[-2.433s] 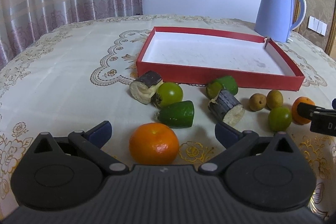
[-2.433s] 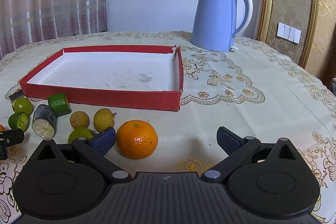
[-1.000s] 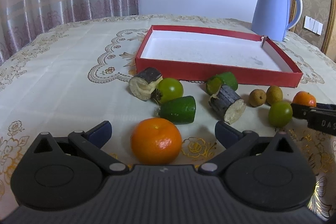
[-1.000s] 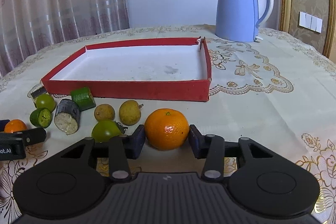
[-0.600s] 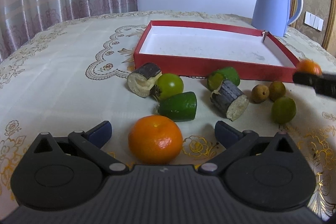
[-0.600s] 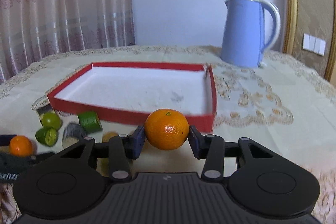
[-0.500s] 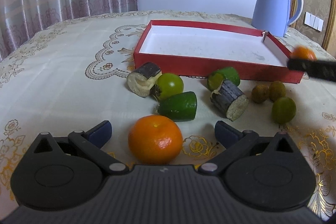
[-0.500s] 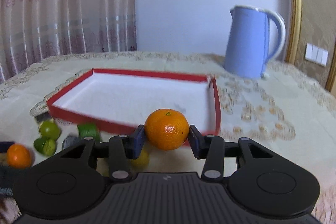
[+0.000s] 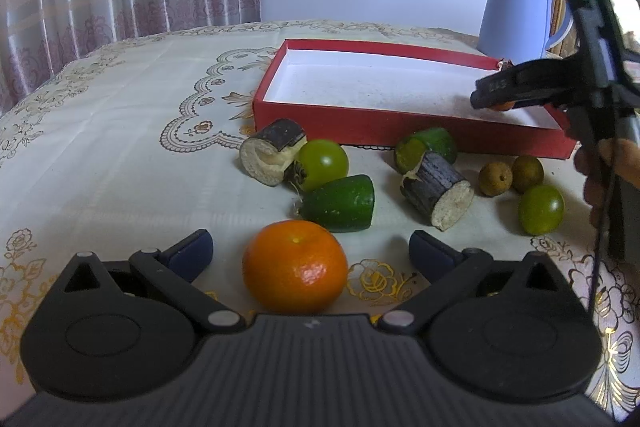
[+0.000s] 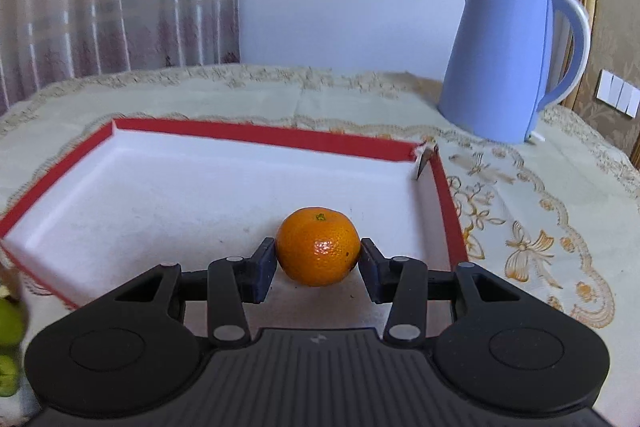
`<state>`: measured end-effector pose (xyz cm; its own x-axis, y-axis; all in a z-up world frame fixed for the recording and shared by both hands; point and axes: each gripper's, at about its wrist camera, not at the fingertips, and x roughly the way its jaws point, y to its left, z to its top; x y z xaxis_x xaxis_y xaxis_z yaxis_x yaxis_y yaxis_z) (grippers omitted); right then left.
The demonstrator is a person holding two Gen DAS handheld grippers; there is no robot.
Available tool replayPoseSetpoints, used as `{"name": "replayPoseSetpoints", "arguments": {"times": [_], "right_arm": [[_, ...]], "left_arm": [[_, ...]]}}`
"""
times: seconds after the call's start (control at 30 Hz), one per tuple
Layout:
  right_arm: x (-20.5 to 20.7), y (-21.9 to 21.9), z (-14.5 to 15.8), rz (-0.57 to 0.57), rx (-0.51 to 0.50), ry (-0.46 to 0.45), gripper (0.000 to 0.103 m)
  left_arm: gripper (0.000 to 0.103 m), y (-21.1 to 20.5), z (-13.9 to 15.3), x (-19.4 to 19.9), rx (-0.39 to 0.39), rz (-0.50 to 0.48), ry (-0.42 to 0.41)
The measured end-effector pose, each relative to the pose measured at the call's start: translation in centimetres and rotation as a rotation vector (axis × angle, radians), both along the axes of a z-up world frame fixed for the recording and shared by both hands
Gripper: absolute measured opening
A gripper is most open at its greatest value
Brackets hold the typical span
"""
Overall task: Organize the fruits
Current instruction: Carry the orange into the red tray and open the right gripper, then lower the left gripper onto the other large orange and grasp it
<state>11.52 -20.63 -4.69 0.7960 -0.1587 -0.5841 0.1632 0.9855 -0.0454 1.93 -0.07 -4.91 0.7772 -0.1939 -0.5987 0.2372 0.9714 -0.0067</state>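
Observation:
My right gripper (image 10: pixel 318 261) is shut on an orange mandarin (image 10: pixel 318 245) and holds it low over the white floor of the red tray (image 10: pixel 256 137), near its right wall. In the left wrist view the right gripper (image 9: pixel 498 99) reaches over the tray's (image 9: pixel 340 117) right end. My left gripper (image 9: pixel 310 253) is open, with a second mandarin (image 9: pixel 295 265) on the cloth between its fingers, untouched. Green fruits (image 9: pixel 323 163), green cut pieces (image 9: pixel 340 203), dark cane pieces (image 9: pixel 438 187) and small brown fruits (image 9: pixel 495 179) lie in front of the tray.
A blue kettle (image 10: pixel 508 63) stands behind the tray's right corner. The round table has a patterned cream cloth (image 9: pixel 100 131). Curtains hang at the back left. A hand holding the right gripper (image 9: pixel 608 167) is at the right edge of the left wrist view.
My right gripper closed on the mandarin, lifted it off the cloth and carried it forward over the tray's front wall, then down toward the tray floor. The left gripper has stayed open around the other mandarin.

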Motion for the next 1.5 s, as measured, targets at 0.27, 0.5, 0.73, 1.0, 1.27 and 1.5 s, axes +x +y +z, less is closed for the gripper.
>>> {"name": "replayPoseSetpoints", "arguments": {"times": [0.27,0.5,0.73,1.0,1.27,1.5], "right_arm": [[0.2,0.1,-0.5,-0.007,-0.010,0.015,0.045],[-1.2,-0.6,0.3,-0.023,0.009,-0.030,0.080],[-7.0,-1.3,1.2,-0.028,0.018,-0.092,0.087],[-12.8,-2.4,-0.2,-0.074,0.004,-0.043,0.089],[-12.0,-2.8,-1.5,-0.093,0.056,0.004,0.089],[-11.9,-2.9,-1.9,-0.068,0.074,0.024,0.100]], "left_arm": [[0.103,0.0,0.0,0.1,-0.002,-0.002,0.001],[0.103,0.0,0.0,0.0,-0.009,-0.008,0.000],[0.103,0.0,-0.1,-0.1,-0.008,-0.011,-0.004],[0.103,0.0,-0.2,0.0,-0.005,-0.010,-0.004],[0.103,0.2,0.0,-0.3,-0.025,-0.022,-0.005],[0.103,2.6,0.8,-2.3,-0.041,-0.029,-0.018]]}}
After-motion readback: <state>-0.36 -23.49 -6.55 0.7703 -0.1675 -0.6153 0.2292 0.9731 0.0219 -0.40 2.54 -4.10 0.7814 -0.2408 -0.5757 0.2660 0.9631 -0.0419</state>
